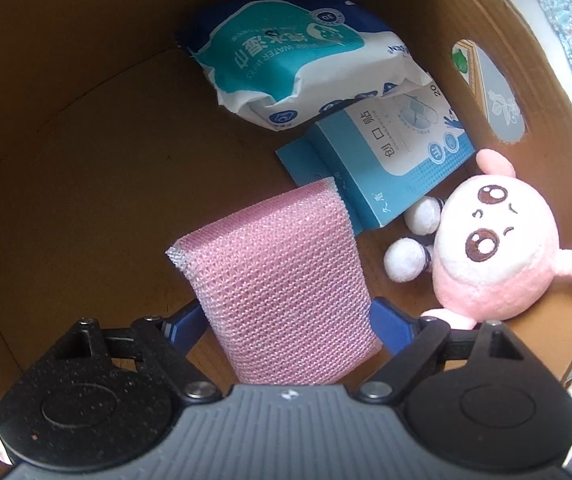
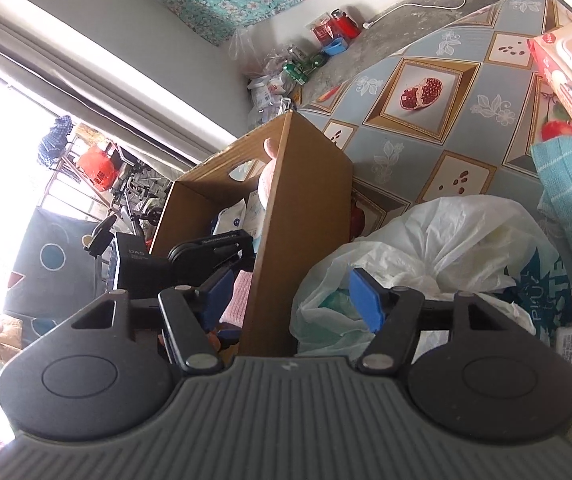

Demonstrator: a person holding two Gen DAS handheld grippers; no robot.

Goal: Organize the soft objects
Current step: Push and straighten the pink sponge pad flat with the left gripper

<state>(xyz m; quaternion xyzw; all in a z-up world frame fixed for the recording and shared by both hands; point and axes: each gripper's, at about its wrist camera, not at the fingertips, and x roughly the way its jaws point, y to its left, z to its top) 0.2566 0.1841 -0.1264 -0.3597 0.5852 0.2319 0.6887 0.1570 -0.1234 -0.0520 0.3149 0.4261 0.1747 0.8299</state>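
Placing step. The left gripper point(image 1: 287, 316), inside the cardboard box point(image 1: 86, 120), is clamped on a pink sponge point(image 1: 282, 280) above the box floor, near the plush toy point(image 1: 497, 248). The right gripper point(image 2: 289, 296) waits outside, fingers apart and empty. Next move: lower, then release.

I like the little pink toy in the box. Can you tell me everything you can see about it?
The plush toy is round, fluffy and soft-looking, pink with a white face, big brown eyes, small pink ears and stubby arms, and two white ball feet. It lies on its side inside the cardboard box, against the wall with the cut-out handle hole. Its feet reach toward the blue plaster box. Nothing grips it; the left gripper holds the pink sponge nearby.
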